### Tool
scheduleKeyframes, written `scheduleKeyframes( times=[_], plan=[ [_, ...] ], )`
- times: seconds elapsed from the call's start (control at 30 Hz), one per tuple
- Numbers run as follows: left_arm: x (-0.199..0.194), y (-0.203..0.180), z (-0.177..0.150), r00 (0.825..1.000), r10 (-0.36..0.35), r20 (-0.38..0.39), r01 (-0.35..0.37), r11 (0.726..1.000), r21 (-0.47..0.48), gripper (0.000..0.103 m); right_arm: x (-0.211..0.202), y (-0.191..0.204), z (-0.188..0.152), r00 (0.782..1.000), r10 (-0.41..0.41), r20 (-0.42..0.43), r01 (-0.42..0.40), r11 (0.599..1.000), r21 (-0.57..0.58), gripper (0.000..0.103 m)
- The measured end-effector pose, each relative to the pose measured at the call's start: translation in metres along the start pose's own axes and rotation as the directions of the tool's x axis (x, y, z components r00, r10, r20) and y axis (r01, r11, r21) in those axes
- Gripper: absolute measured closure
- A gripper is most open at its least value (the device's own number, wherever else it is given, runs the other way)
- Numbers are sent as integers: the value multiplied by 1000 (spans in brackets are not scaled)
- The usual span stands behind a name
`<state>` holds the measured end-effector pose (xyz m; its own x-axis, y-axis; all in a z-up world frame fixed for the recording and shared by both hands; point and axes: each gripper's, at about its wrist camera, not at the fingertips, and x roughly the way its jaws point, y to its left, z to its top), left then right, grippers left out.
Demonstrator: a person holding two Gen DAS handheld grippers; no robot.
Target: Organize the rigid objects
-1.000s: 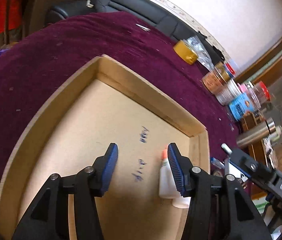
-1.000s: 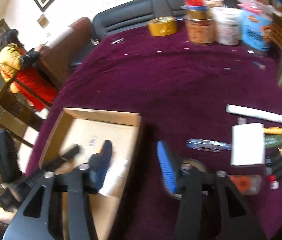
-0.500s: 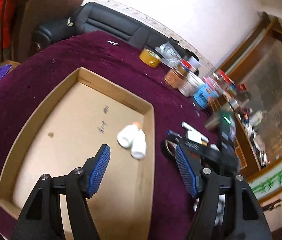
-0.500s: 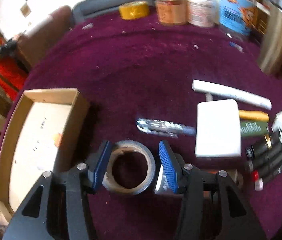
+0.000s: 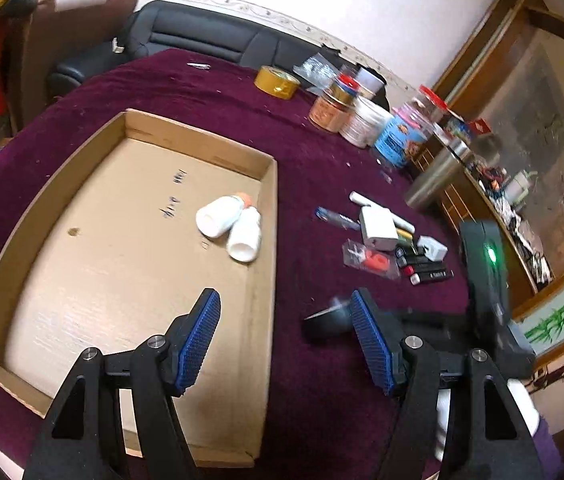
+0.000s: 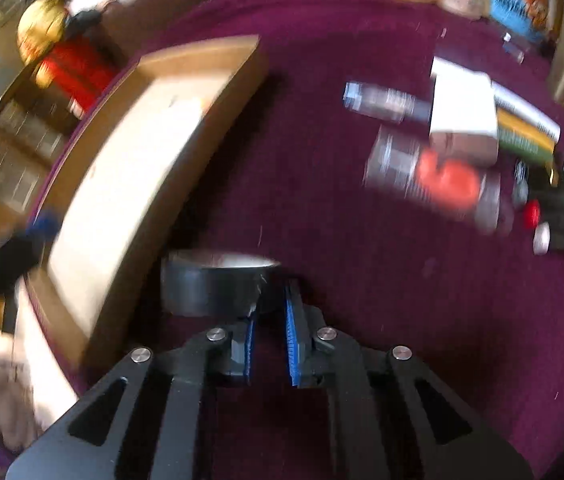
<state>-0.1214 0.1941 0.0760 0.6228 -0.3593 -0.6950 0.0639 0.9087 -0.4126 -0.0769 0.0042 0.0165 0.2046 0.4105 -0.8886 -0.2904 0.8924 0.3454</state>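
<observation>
Lifted since half a second ago, black tape roll (image 6: pixel 217 286) sits pinched in right gripper (image 6: pixel 269 332); left gripper (image 5: pixel 286 344) gapes wide, cardboard tray (image 5: pixel 269 216) beneath it.

Black tape roll (image 6: pixel 217 286) hangs pinched by its wall beside the cardboard tray (image 5: pixel 267 216); two white bottles (image 5: pixel 229 226) lie inside.
</observation>
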Motion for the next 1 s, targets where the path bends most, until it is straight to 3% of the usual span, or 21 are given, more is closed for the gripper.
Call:
scheduleKeyframes(
  times=[0.17,0.33,0.53,0.63,0.8,0.87,1.0],
  plan=[
    [14,-25,-8,999,2,-47,1,998,65,42,-25,-26,-24,995,96,38,-99,993,71,93],
    [25,-49,-18,996,45,-75,-31,984,176,42,-48,-49,-39,991,62,117,-77,989,126,83],
    [34,-54,-30,991,57,-121,-35,985,171,42,-53,-66,-49,984,78,162,-108,977,183,83],
    [42,-58,-40,985,95,-142,-65,977,202,42,-50,-68,-50,980,101,171,-134,971,198,83],
    [62,-71,-56,973,170,-156,-118,948,296,42,-51,-71,-57,976,116,185,-154,966,209,83],
    [68,-75,-58,972,186,-143,-132,937,325,36,-51,-72,-59,976,111,189,-151,965,213,83],
    [82,-85,-60,964,241,-116,-178,901,396,37,-54,-74,-59,976,97,196,-142,964,227,83]
  ],
)
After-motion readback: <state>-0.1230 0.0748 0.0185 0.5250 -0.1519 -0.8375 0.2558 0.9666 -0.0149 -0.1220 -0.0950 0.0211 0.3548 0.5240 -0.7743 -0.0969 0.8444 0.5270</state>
